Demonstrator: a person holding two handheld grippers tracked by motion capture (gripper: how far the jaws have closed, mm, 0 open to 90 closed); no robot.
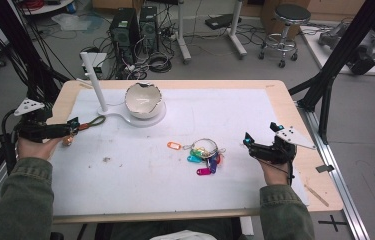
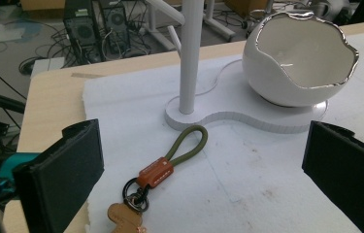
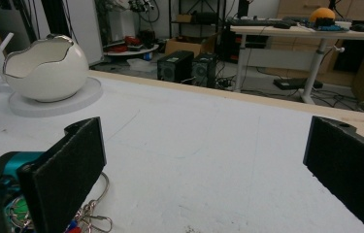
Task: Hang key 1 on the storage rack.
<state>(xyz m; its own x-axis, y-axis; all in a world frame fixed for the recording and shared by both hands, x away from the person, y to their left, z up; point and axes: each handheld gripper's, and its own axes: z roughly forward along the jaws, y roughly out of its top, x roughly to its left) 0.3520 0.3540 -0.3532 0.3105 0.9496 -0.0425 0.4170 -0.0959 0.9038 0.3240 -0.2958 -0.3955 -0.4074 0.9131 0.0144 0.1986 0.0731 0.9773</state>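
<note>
Tabletop scene with two hand-held grippers and two sets of keys. The left gripper (image 1: 70,127), at about 9 o'clock on the white mat (image 1: 255,107), has its jaws spread wide and holds nothing; in the left gripper view the olive-loop keychain (image 2: 162,167) lies flat on the mat between the jaws, touching neither, its cord loop pointing toward 1 o'clock and its tan leather tag (image 2: 126,218) toward 7 o'clock at the mat's edge. Just beyond the loop, at 12 o'clock, stands the white stand (image 2: 191,53) on its flat base, and the egg-shaped bowl (image 2: 298,58) sits on the same base at 2 o'clock, empty as far as its interior can be seen. The right gripper (image 1: 247,142), at about 4 o'clock on the mat, is likewise wide open and empty; in the right gripper view the ring of coloured key tags (image 1: 205,155) shows beside and below its left jaw, apart from the pads. Judged from this layout, the work is at its beginning: neither keychain is grasped, nothing hangs on the stand and nothing lies in the bowl. The step in hand appears to be the left gripper's approach to the olive-loop keychain; what is left would be closing on it, lifting it and placing it at the stand or bowl, and likely the same for the ring of tags.
</note>
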